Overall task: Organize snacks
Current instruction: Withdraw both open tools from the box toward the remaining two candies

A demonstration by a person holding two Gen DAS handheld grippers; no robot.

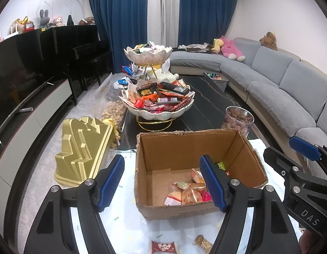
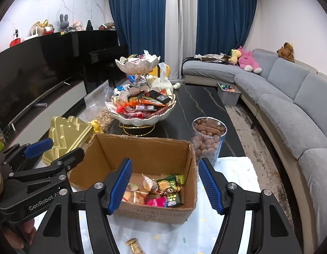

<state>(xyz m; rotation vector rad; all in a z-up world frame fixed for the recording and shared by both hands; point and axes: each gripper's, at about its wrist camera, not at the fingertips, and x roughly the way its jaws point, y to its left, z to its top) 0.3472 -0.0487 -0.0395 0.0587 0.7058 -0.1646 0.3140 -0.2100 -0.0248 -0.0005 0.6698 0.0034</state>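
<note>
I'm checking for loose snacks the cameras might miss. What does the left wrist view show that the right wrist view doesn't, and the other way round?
Only the left wrist view: a red-wrapped snack lying on the white cloth in front of the cardboard box.

Only the right wrist view: the green packets in the box show fully.

Both: the box, the gold-wrapped candy on the cloth outside it, the tiered snack bowls, the clear jar of nuts, and both grippers, left gripper and right gripper, open and holding nothing.

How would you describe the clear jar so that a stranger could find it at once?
Start at the long black table. Behind the cardboard box, on its right, stands the jar. It is the only see-through cylinder there, open-topped and filled with brown nuts, unlike the white bowls of wrapped snacks.
</note>
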